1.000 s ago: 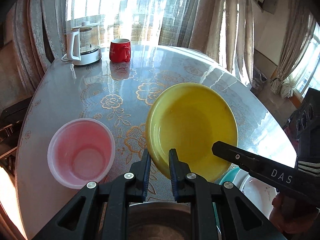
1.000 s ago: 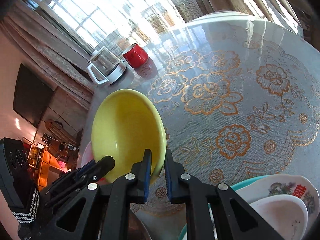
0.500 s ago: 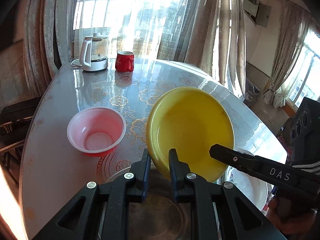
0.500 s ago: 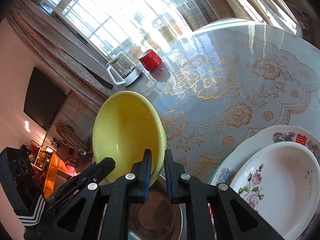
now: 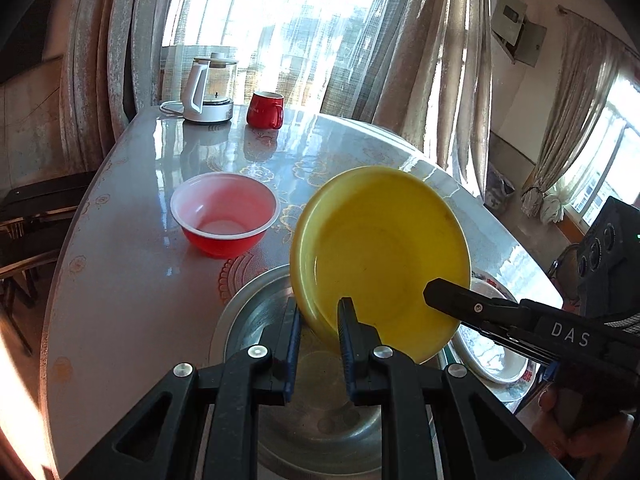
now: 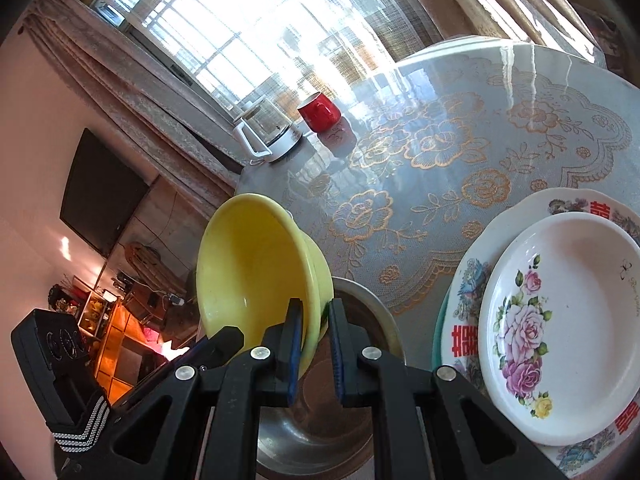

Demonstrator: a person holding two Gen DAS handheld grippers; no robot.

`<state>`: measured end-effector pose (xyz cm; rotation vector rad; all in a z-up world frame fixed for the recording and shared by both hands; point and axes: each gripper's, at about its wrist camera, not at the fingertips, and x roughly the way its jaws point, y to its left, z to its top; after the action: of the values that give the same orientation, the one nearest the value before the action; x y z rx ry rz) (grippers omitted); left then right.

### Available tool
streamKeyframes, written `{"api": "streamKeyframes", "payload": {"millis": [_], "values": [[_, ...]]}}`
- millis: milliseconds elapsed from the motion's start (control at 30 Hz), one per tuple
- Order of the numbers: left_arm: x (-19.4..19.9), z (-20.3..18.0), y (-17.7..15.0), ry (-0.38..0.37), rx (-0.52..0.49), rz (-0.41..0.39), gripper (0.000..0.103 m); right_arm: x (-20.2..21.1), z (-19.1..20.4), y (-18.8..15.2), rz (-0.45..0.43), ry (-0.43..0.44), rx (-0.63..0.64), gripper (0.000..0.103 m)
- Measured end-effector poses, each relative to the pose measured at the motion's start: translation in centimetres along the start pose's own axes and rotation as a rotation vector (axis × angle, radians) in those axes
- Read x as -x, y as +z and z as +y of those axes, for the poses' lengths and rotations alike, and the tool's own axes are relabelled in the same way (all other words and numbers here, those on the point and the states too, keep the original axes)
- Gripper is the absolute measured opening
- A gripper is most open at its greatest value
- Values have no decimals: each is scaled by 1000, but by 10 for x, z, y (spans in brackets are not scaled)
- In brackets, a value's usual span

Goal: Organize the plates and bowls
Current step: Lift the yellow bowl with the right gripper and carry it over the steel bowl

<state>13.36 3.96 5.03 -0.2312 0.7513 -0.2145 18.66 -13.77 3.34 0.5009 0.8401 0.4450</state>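
Yellow bowl (image 5: pixel 380 256) is being held tilted above steel basin (image 5: pixel 256 320), rim pinched by left gripper (image 5: pixel 318 344) & right gripper (image 6: pixel 312 346), both clamped on it. Step: nesting, approx. Next: lowering into basin, then releasing. Red bowl (image 5: pixel 224 214), floral plates (image 6: pixel 560 320) nearby.

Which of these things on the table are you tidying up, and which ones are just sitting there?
Tidying: yellow bowl held by both grippers, metal bowl, red bowl, flowered plates.
Just sitting: kettle, red mug.
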Motion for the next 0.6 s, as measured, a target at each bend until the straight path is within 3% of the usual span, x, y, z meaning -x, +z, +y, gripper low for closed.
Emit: {"api": "streamKeyframes", "payload": {"millis": [600], "values": [[9,11,-38,8,-8,37,18,-8,-5,-41,84,-16,-38,15]]}}
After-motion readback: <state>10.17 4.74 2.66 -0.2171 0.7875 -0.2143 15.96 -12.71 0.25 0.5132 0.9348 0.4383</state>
